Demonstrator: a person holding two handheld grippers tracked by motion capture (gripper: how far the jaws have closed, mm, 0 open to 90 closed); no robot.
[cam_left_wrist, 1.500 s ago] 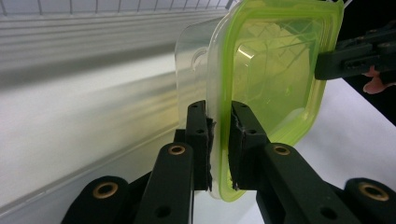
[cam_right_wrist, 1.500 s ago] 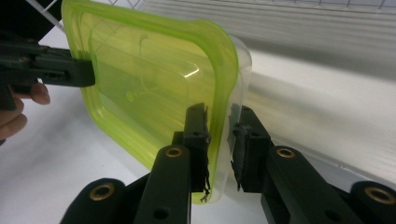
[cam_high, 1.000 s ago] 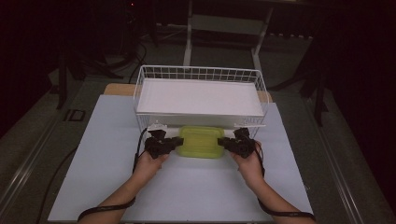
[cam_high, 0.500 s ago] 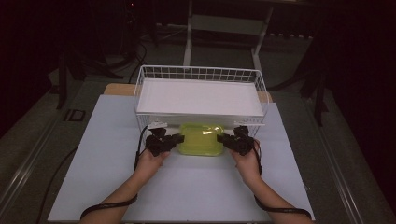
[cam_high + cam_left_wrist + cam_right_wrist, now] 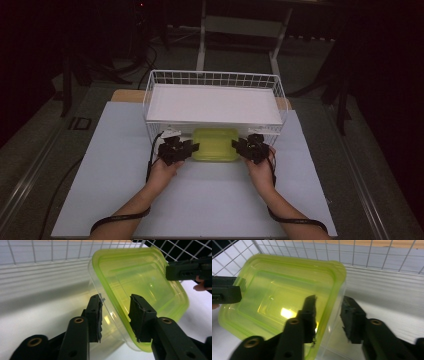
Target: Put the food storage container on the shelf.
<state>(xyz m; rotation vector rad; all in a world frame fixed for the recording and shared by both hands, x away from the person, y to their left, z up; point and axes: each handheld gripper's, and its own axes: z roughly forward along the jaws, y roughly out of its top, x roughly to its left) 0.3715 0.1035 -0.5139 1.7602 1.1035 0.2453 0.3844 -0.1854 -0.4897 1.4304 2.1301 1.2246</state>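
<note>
A clear plastic container with a lime-green lid [image 5: 215, 144] hangs between my two grippers, just in front of the white wire basket [image 5: 215, 79]. My left gripper [image 5: 187, 148] grips its left rim and my right gripper [image 5: 240, 146] grips its right rim. In the left gripper view the jaws [image 5: 115, 302] straddle the container's edge [image 5: 140, 277], one on the clear wall and one on the lid. The right gripper view shows the same hold [image 5: 329, 302] on the tilted container [image 5: 277, 290]. Each gripper view shows the other gripper at the far rim.
A flat white board [image 5: 212, 104] covers the top of the wire basket. The basket stands at the back of a pale table mat [image 5: 100, 165]. Dark floor and metal frame legs lie beyond the table.
Both grippers have carried the container a little forward and up, toward the front of the wire basket. The hold on both rims is the same.
</note>
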